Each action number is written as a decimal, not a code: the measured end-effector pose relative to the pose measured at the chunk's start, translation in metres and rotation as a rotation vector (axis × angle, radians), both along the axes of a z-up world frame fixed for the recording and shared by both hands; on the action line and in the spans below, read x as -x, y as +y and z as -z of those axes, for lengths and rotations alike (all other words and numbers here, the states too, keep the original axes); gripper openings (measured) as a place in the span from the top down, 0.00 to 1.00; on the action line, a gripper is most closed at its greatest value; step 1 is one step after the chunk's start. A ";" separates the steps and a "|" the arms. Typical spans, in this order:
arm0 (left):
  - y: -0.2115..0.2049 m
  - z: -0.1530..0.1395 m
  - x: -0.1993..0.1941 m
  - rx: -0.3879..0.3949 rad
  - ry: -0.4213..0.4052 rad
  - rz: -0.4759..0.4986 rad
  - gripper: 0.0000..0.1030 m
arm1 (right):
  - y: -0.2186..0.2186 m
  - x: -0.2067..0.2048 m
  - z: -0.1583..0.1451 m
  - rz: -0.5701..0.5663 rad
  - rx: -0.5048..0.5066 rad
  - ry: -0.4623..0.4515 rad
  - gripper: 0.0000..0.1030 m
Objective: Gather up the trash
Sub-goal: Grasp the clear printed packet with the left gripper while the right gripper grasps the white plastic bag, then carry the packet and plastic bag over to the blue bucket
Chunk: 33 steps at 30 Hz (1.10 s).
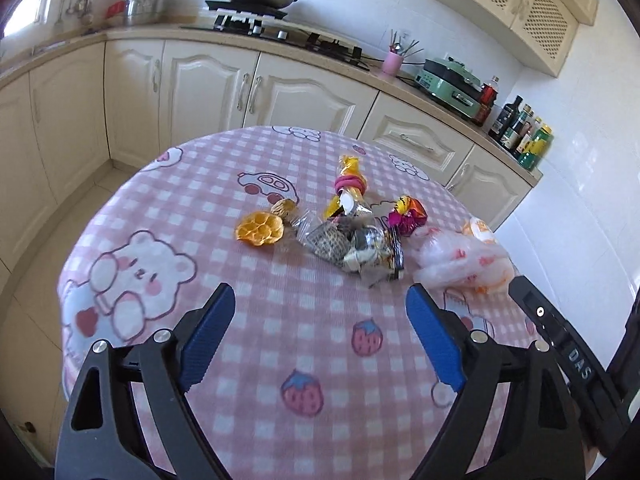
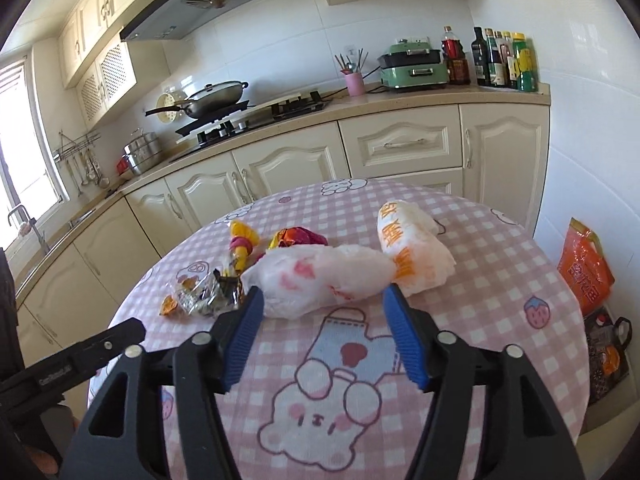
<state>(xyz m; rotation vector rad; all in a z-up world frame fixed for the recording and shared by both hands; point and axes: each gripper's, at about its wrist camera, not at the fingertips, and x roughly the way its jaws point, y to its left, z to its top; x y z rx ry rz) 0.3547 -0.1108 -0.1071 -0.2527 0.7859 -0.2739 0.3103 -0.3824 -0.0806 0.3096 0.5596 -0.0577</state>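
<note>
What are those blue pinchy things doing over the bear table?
A person holds two grippers over a table with a pink checked cloth, getting ready to collect trash. The left gripper is open and empty, pointing at a pile of wrappers and an orange peel. The right gripper is open too, right by a white plastic bag, but not gripping it. Nothing has been picked up yet.

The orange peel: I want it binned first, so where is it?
In the left wrist view, the orange peel lies on the table, left of the wrapper pile, beside a walnut.
</note>
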 end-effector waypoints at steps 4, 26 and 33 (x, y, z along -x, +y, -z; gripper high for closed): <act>0.000 0.010 -0.024 0.048 0.056 -0.041 0.18 | 0.010 -0.018 -0.003 0.003 -0.037 0.003 0.32; -0.026 0.029 -0.068 0.052 0.084 0.020 0.70 | 0.019 -0.079 0.030 0.022 -0.051 0.131 0.57; -0.007 0.004 -0.041 0.064 -0.002 0.020 0.77 | 0.021 -0.064 0.020 -0.008 -0.045 0.089 0.87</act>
